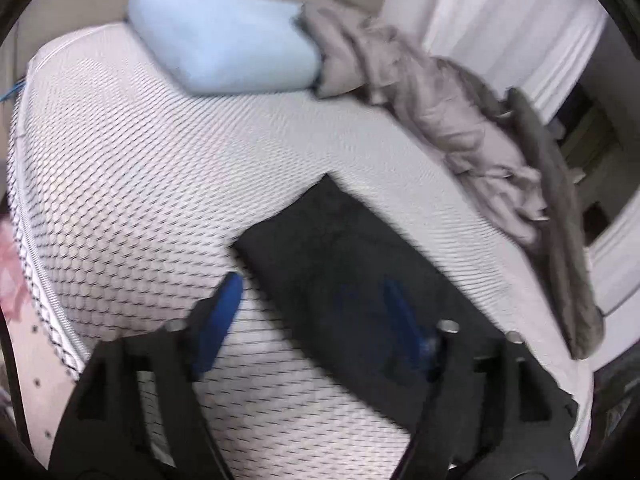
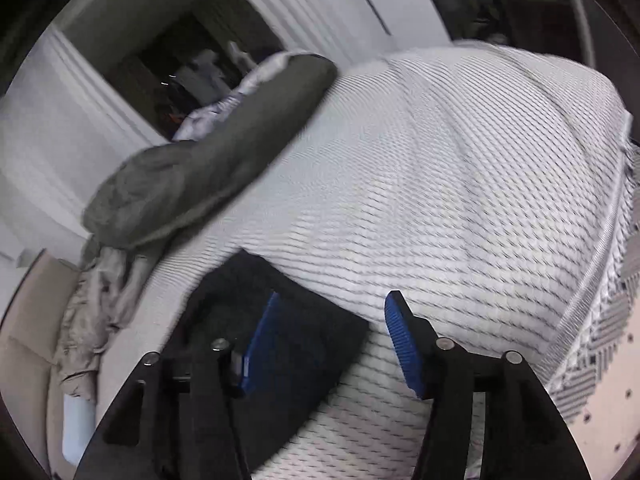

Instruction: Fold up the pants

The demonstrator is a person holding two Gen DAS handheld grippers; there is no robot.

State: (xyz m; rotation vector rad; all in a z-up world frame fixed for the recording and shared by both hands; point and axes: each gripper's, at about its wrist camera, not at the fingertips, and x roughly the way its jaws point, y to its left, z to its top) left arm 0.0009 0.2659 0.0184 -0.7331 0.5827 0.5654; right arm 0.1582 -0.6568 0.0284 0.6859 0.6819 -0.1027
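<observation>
Pants (image 1: 348,280) folded on the mattress (image 1: 140,160), left claw (image 1: 316,312) and right claw (image 2: 332,340) both agape, empty

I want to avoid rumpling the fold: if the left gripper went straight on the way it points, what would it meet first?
Probably the folded black pants lying on the mattress: the open left gripper points at their near edge. Depth is unclear.

Blurred throughout by motion. Folded black pants (image 1: 360,280) partly hidden behind blue-padded gripper fingers (image 1: 404,320) at five o'clock; dark recess contents (image 2: 192,76) at ten o'clock unreadable.
</observation>
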